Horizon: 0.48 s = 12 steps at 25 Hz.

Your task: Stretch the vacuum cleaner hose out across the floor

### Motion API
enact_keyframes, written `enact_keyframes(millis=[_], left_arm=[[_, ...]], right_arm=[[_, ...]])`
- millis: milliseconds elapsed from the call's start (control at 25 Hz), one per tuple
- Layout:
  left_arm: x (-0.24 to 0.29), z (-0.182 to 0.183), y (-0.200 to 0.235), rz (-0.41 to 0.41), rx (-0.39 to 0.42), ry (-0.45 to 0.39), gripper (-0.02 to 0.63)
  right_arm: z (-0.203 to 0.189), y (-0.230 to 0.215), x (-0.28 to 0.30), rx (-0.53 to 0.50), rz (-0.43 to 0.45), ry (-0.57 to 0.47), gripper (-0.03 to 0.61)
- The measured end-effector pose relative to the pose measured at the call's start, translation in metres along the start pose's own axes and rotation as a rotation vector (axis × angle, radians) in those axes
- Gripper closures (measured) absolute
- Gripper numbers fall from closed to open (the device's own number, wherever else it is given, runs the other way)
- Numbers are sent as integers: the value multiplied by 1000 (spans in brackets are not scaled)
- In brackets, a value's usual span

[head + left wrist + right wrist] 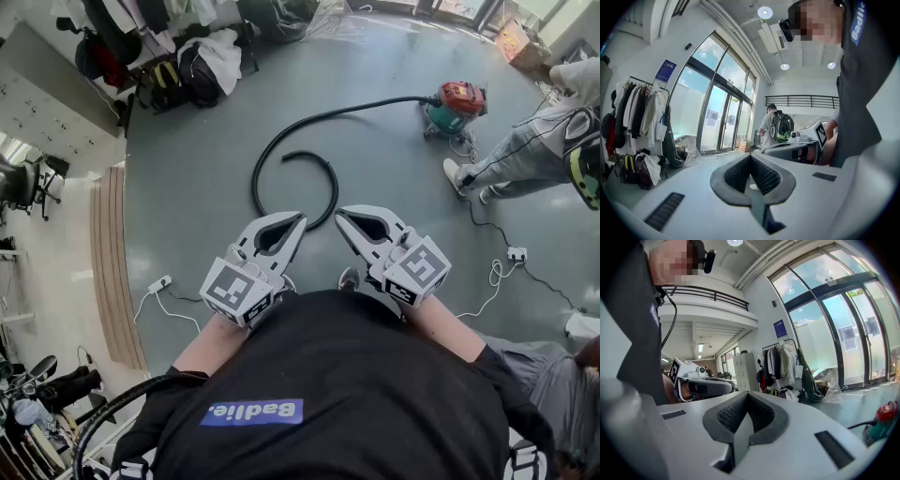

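Observation:
A black vacuum hose [281, 150] lies curled in a loop on the grey floor. It runs from a red and teal vacuum cleaner [457, 103] at the upper right, and its free end curls inward ahead of my grippers. My left gripper [299, 217] and right gripper [338, 213] are held side by side in front of my chest, above the floor and apart from the hose. Both are shut with nothing between the jaws [751, 157] [747, 394]. In the right gripper view the vacuum cleaner [882, 423] stands low at the right.
A person in grey trousers [525, 150] stands beside the vacuum, and another with a green backpack [777, 125] is by the glass doors. Power strips with white cables [159, 283] [515, 254] lie on the floor. Bags and hung clothes [187, 61] fill the back left.

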<state>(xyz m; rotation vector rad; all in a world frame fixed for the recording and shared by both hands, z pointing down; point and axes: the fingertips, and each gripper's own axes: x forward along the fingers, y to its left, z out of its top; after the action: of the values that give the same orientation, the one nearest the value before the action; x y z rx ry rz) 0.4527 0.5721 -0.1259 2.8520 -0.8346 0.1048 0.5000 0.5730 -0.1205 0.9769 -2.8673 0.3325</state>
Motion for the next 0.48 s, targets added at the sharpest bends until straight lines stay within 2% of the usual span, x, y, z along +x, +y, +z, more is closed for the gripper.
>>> enact_keyframes(millis=[480], left_arm=[[-6, -1, 4, -3, 4, -3, 618]], right_arm=[[1, 7, 7, 9, 22, -11, 584]])
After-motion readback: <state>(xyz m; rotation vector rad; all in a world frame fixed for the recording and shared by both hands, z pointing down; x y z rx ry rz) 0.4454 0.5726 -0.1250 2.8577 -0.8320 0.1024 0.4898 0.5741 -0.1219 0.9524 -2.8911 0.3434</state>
